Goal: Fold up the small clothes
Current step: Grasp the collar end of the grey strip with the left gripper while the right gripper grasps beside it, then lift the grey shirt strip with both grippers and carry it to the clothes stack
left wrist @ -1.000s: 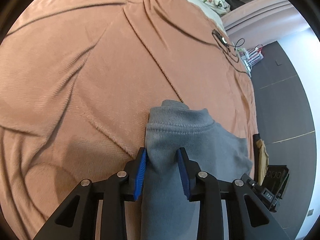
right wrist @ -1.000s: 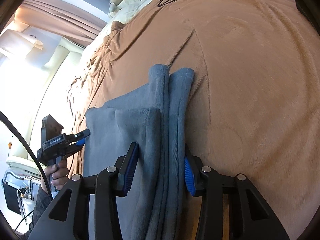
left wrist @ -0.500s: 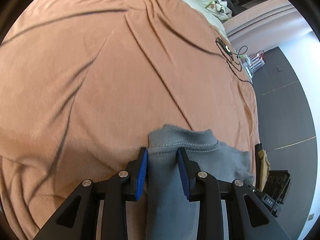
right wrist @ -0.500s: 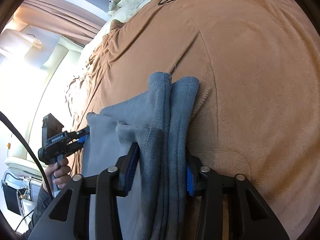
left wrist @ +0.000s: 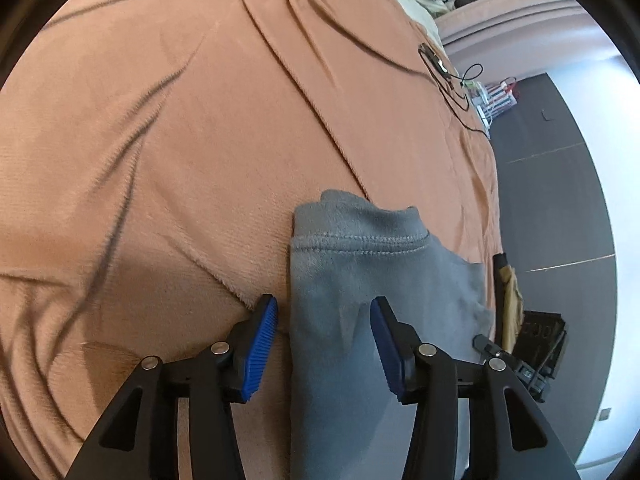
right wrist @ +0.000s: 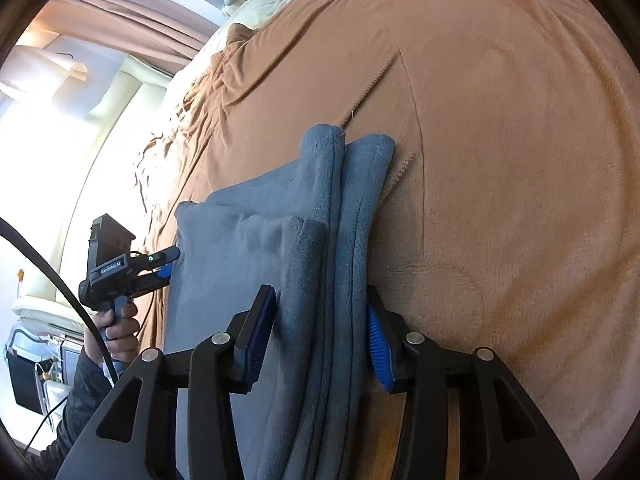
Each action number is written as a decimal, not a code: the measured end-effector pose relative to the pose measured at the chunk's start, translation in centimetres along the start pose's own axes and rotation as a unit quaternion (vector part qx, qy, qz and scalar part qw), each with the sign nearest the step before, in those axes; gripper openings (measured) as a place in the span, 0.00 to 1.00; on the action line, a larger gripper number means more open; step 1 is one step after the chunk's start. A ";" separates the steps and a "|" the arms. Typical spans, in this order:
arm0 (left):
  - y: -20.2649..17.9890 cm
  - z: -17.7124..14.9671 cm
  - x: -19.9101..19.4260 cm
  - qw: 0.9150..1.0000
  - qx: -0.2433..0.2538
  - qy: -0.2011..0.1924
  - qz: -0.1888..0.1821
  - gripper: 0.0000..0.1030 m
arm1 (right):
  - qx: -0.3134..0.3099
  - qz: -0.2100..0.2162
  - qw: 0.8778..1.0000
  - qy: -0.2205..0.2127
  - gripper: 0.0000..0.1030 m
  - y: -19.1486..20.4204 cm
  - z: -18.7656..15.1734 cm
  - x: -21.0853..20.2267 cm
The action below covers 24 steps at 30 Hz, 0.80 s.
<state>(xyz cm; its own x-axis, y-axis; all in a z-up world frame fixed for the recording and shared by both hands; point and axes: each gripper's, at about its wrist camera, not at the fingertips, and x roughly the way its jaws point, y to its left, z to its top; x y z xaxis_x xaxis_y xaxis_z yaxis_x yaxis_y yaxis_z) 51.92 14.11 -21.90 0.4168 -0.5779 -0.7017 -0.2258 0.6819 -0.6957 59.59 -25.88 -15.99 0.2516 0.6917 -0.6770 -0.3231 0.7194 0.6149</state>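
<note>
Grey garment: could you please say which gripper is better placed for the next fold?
Right, probably: the right gripper, jaws opening, has the stacked edge of the grey garment filling it; the left gripper, also opening, shows a gap beside the cloth.

Plain grey-blue fleece garment (left wrist: 360,280), plain tan-orange blanket (left wrist: 180,140), black gripper (left wrist: 324,328) with ribbed blue pads (left wrist: 262,342)
</note>
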 end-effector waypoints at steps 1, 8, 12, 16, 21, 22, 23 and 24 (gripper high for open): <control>0.2 0.1 0.1 1.000 -0.005 -0.002 -0.007 0.49 | 0.005 0.005 1.000 -0.002 0.40 -0.1 0.2 0.4; 0.4 1.4 1.2 0.999 -0.013 -0.013 -0.042 0.38 | 0.019 0.014 1.000 -0.015 0.33 -0.6 1.3 2.3; 0.3 1.4 0.9 0.999 -0.013 -0.012 -0.028 0.18 | 0.019 0.002 1.000 -0.013 0.21 -0.1 1.5 2.6; -0.8 1.2 -0.4 0.999 -0.001 -0.031 -0.031 0.10 | 0.000 -0.013 1.000 -0.025 0.16 1.7 1.1 1.8; -3.2 0.7 -2.5 0.998 0.024 -0.052 -0.038 0.07 | -0.032 -0.020 0.998 -0.043 0.14 4.7 0.6 0.0; -3.6 0.5 -3.0 0.997 0.027 -0.056 -0.039 0.07 | -0.041 -0.023 0.998 -0.048 0.14 5.3 0.4 -0.5; -4.0 0.4 -3.4 0.997 0.030 -0.059 -0.040 0.07 | -0.046 -0.025 0.997 -0.051 0.13 5.8 0.2 -0.8; -4.5 0.1 -4.0 0.997 0.034 -0.063 -0.041 0.07 | -0.050 -0.025 0.997 -0.054 0.13 6.2 0.0 -1.1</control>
<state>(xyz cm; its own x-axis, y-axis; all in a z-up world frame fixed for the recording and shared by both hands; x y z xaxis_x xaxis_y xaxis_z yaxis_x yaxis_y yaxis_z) 51.42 13.38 -15.97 0.5394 -0.5754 -0.6148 -0.1278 0.6657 -0.7352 57.28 -22.24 -11.44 0.3650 0.6616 -0.6551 -0.3949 0.7472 0.5346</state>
